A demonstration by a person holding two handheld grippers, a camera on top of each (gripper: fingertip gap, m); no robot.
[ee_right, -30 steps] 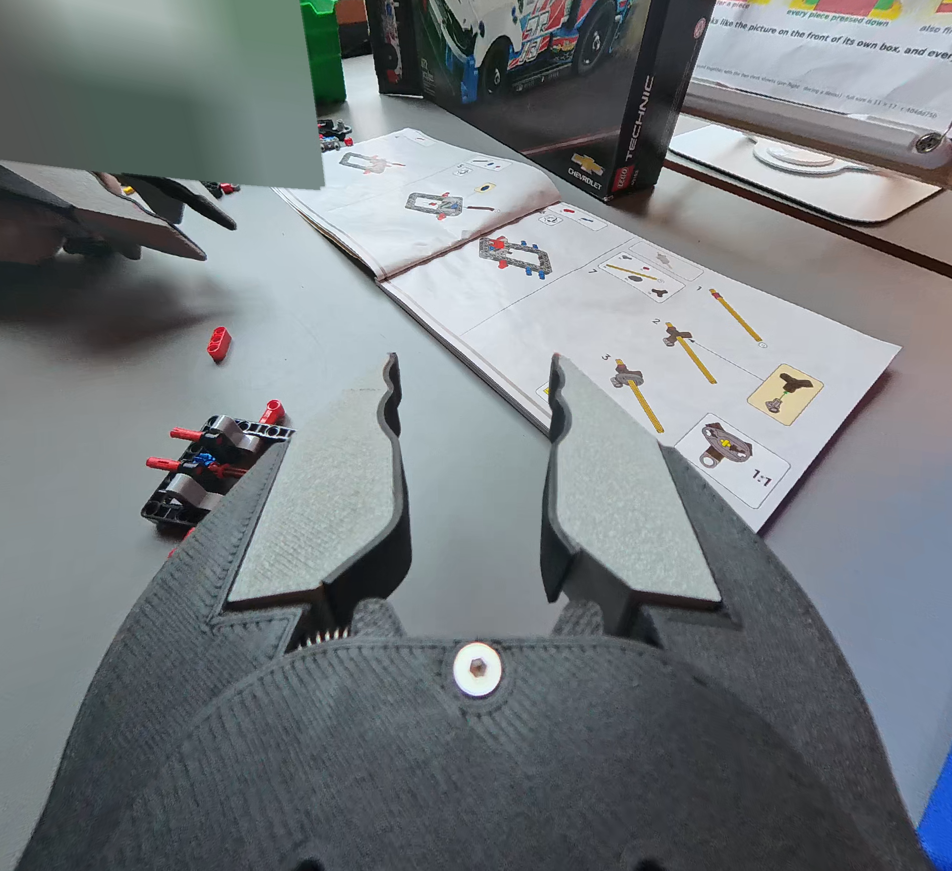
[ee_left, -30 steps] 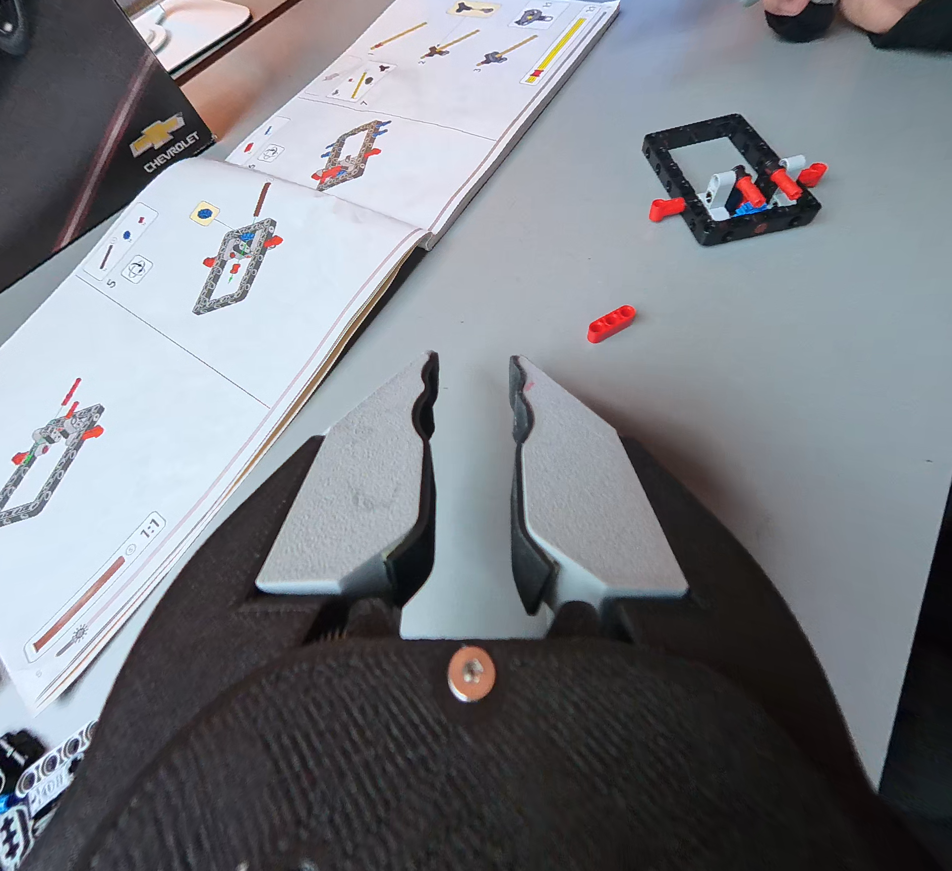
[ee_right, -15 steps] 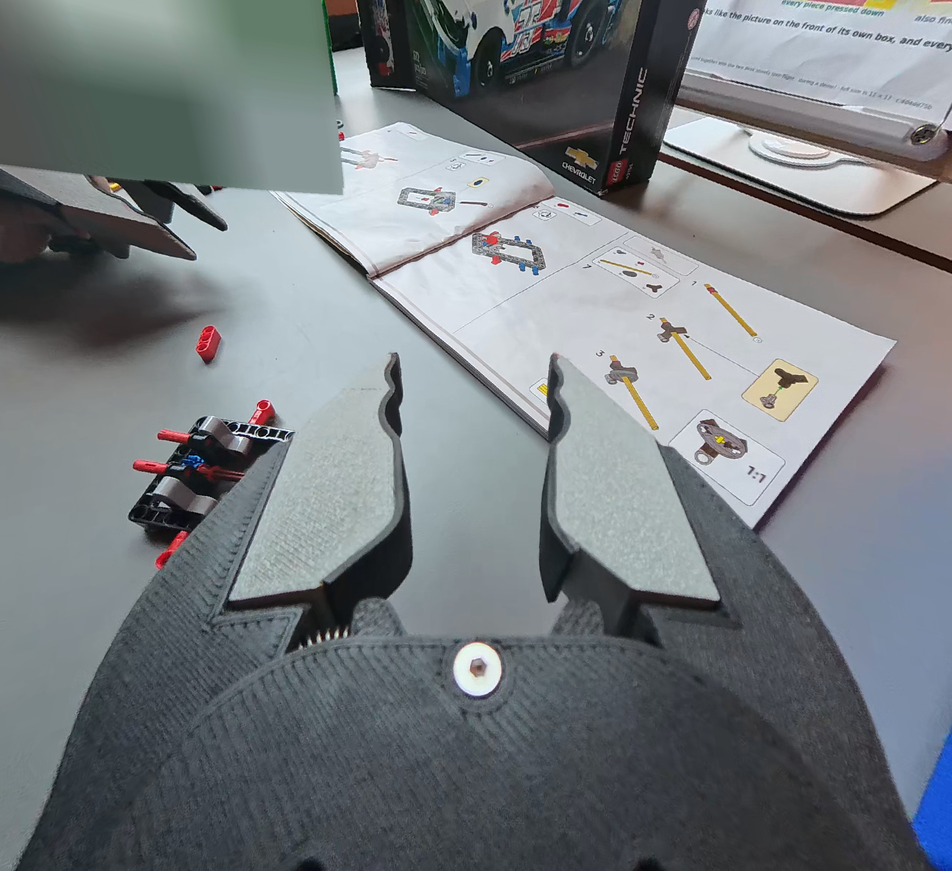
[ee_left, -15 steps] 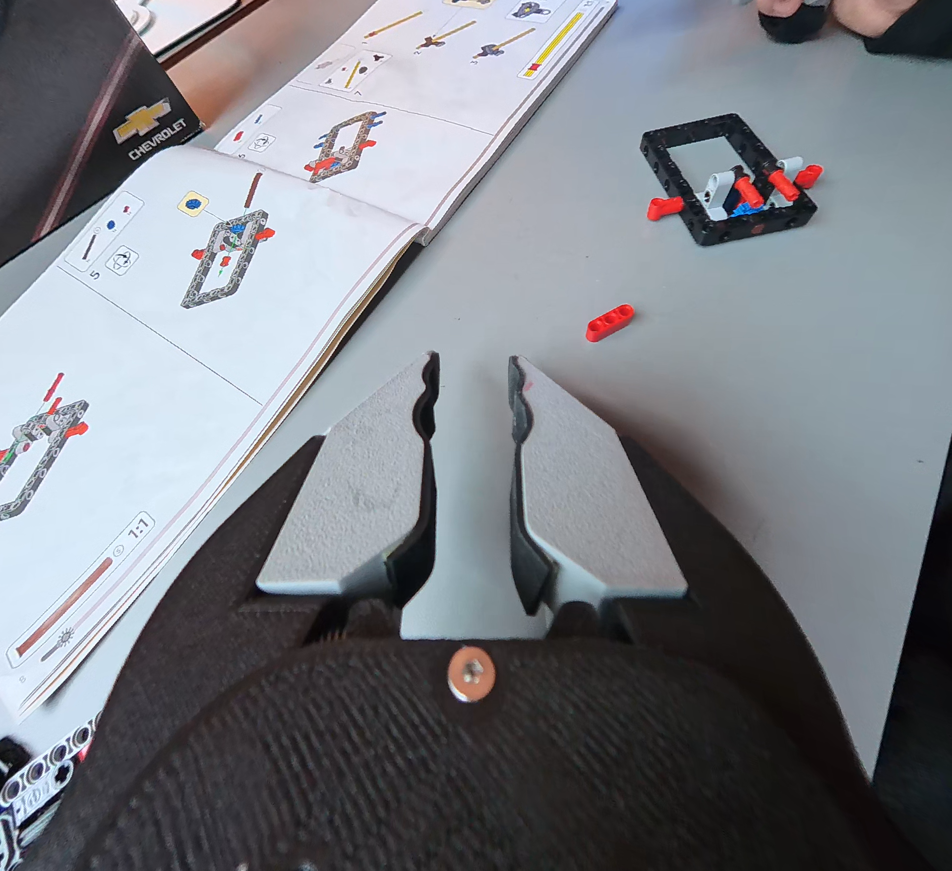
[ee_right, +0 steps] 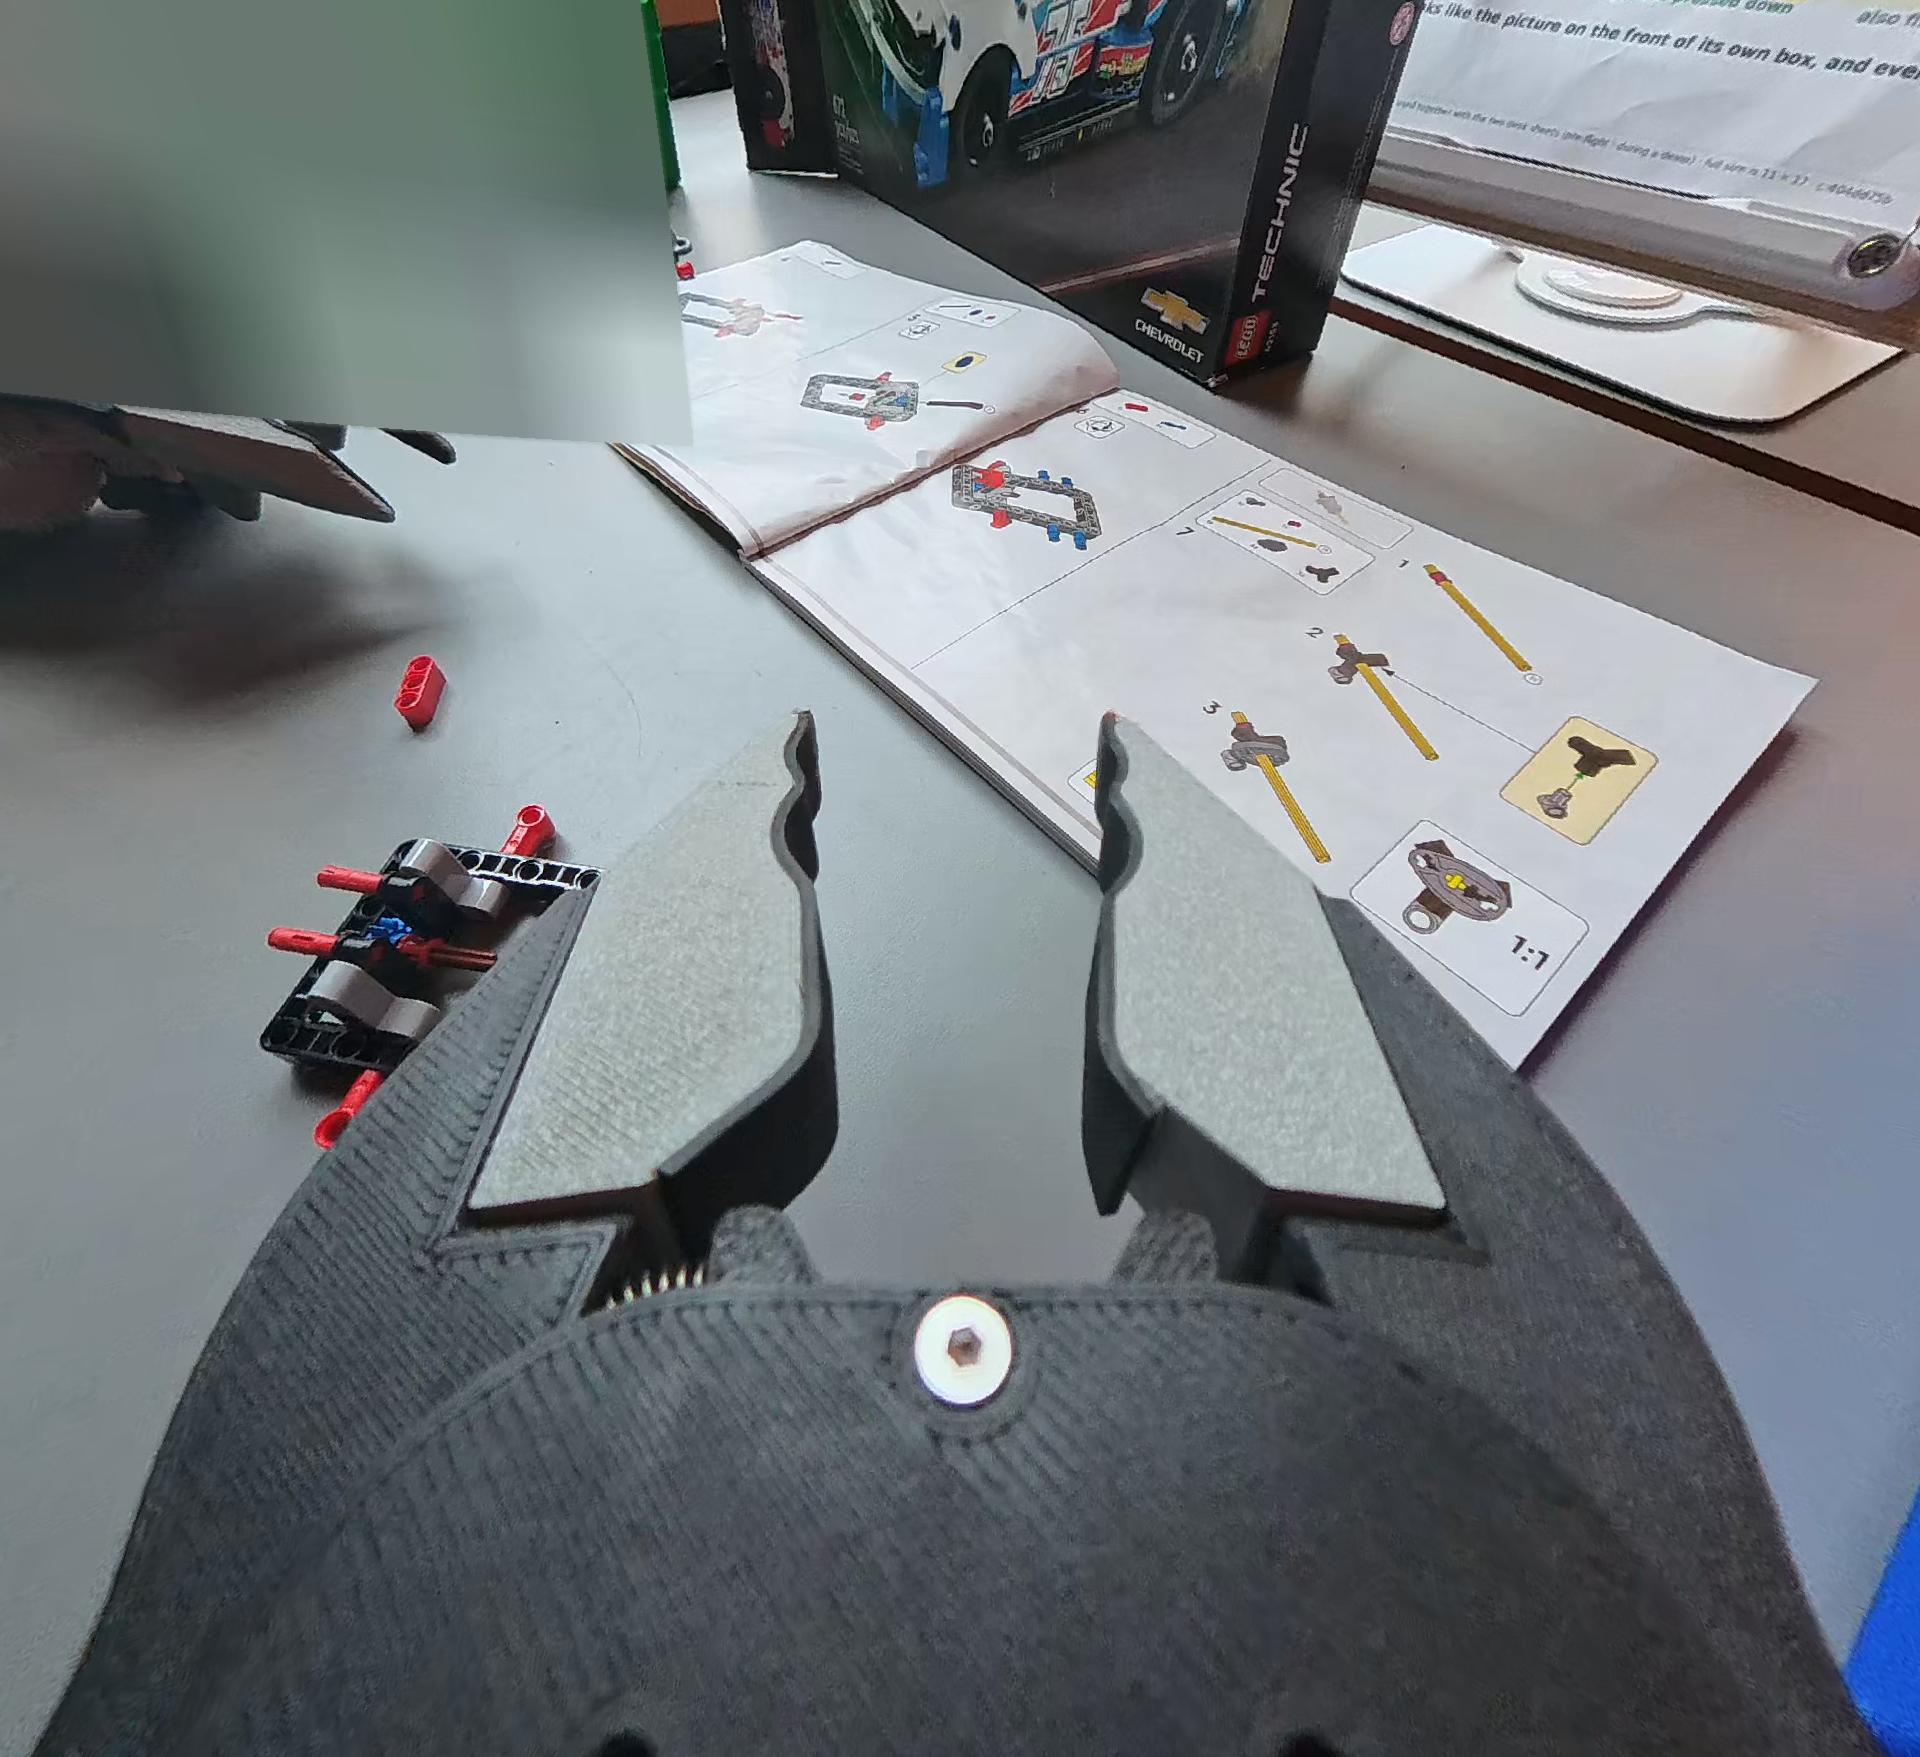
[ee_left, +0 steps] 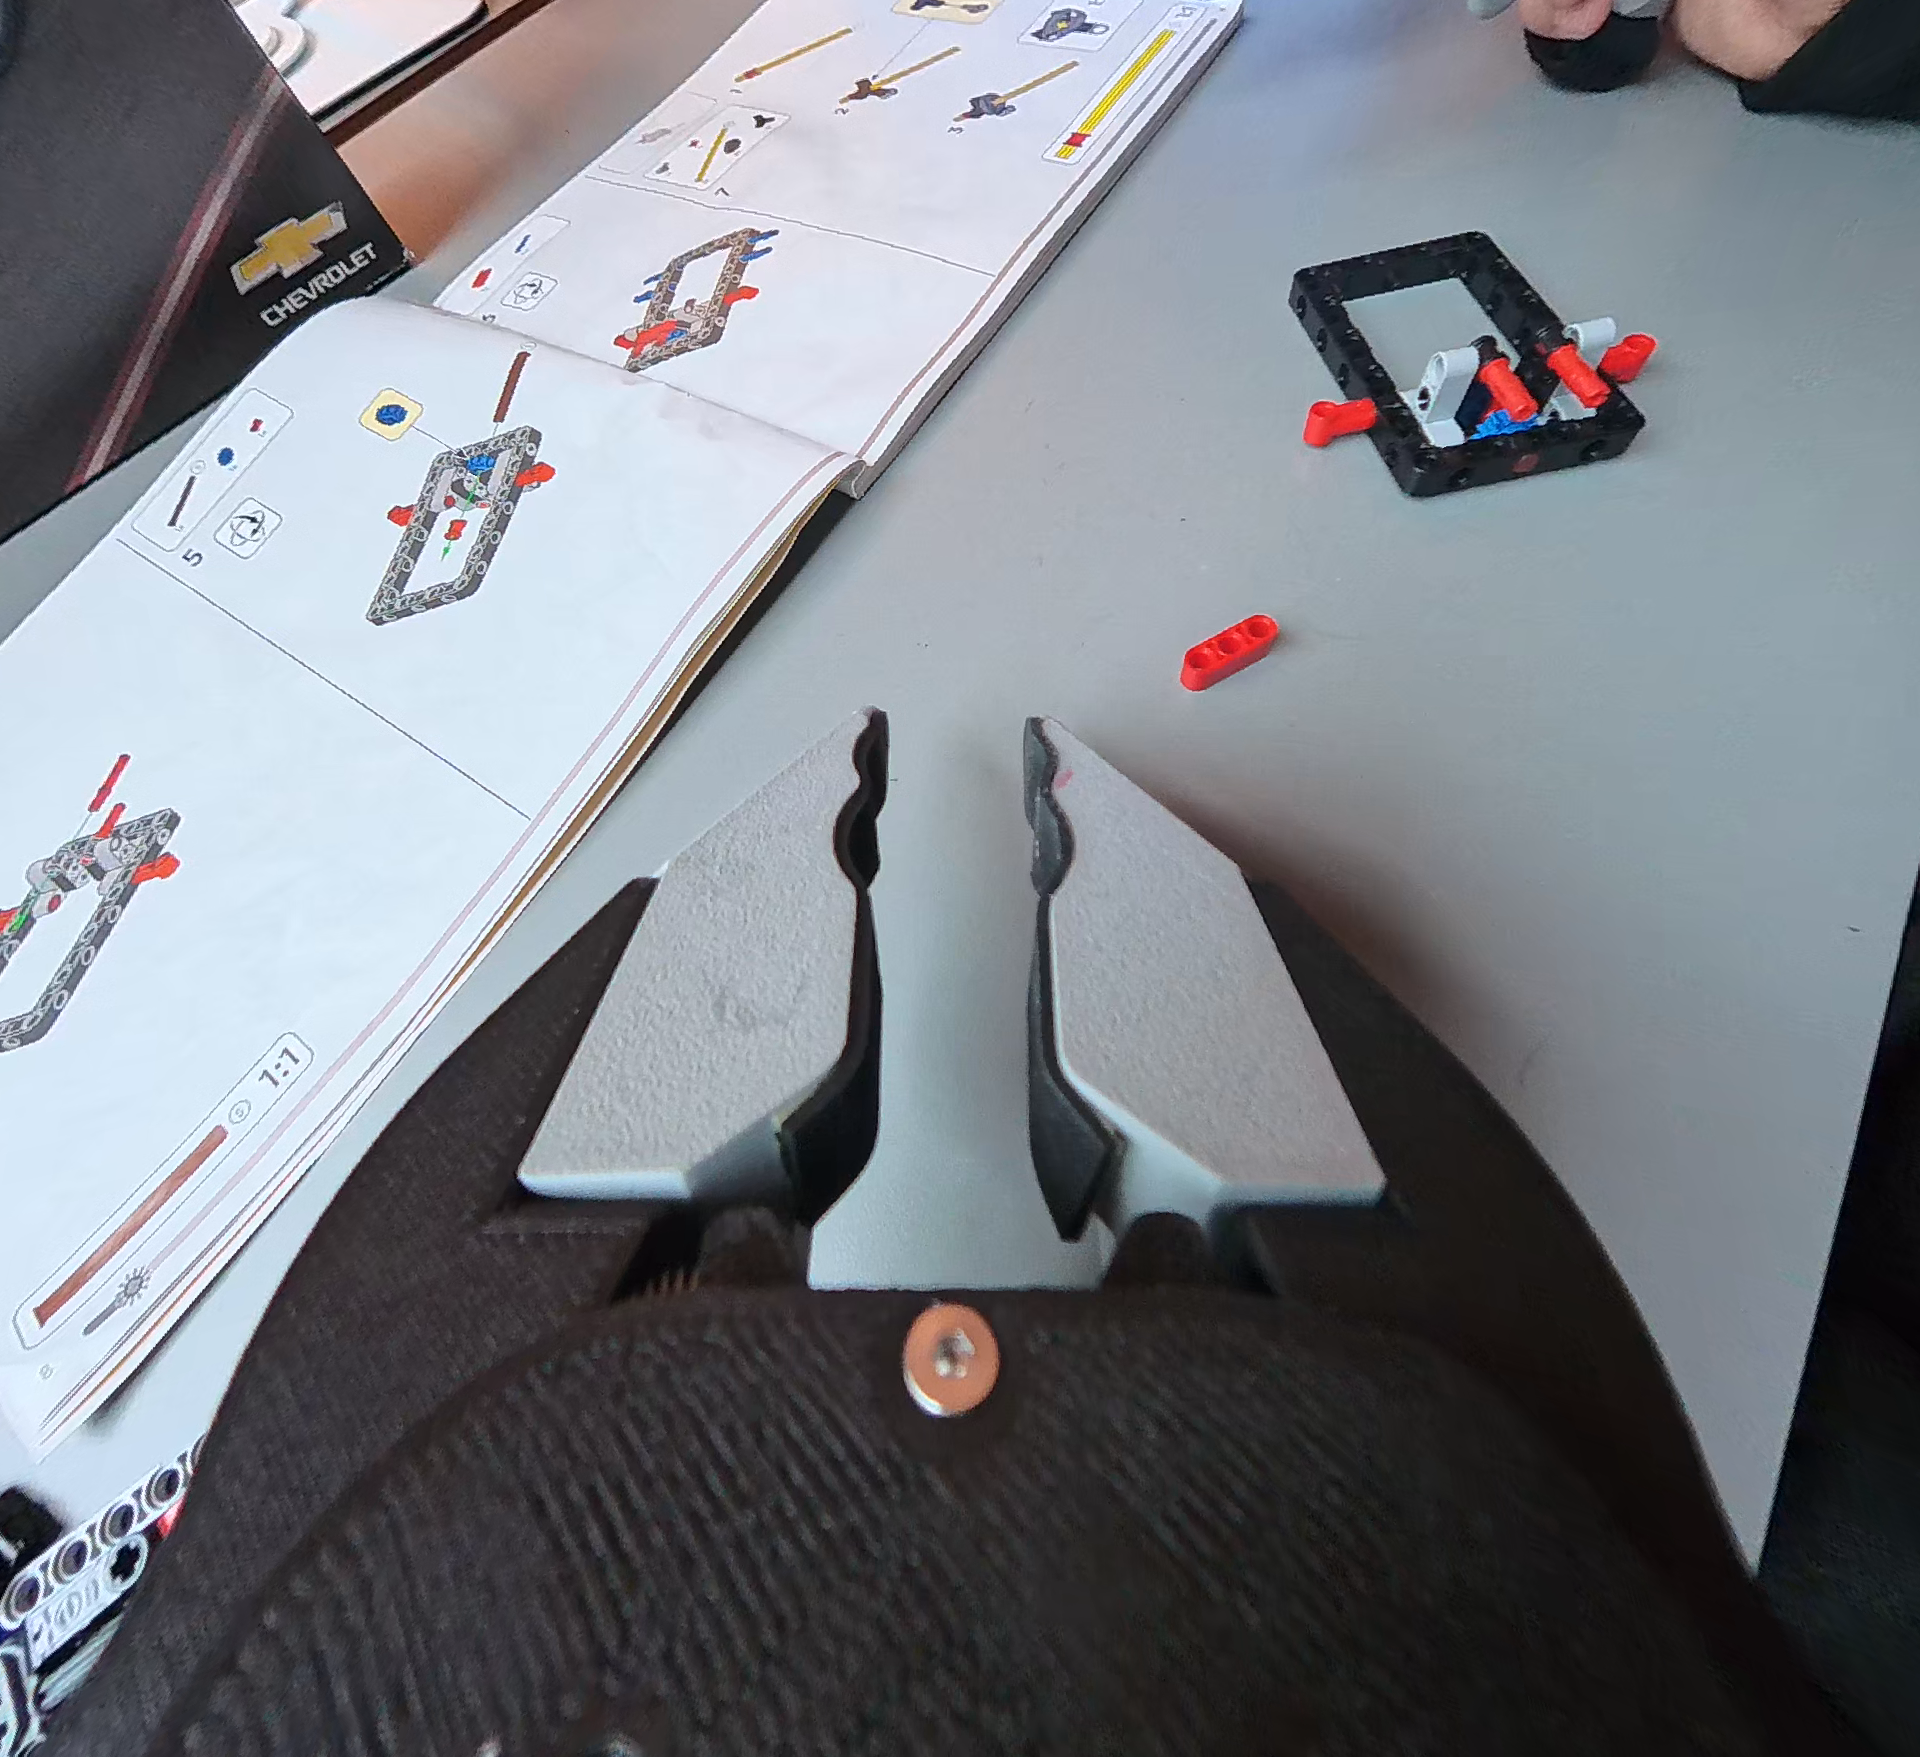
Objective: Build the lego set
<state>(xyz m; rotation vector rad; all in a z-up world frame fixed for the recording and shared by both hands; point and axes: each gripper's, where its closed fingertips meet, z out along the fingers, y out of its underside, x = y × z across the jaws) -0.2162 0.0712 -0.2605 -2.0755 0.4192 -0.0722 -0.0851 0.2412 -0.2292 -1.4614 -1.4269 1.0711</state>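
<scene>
Hovering with both tongs, left tongs and right tongs, released and empty; black frame resting on bench at one o'clock, loose red beam nearer. Next, probably: picking up that beam, needing a narrow, careful pinch.

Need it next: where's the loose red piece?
Left wrist view: the red piece lies alone on the table, between the black frame and left gripper.

Opposed low views share frame

Both grippers empty, jaws apart.
Left gripper gapes narrowly toward 12 o'clock; right gripper gapes wider.
</scene>
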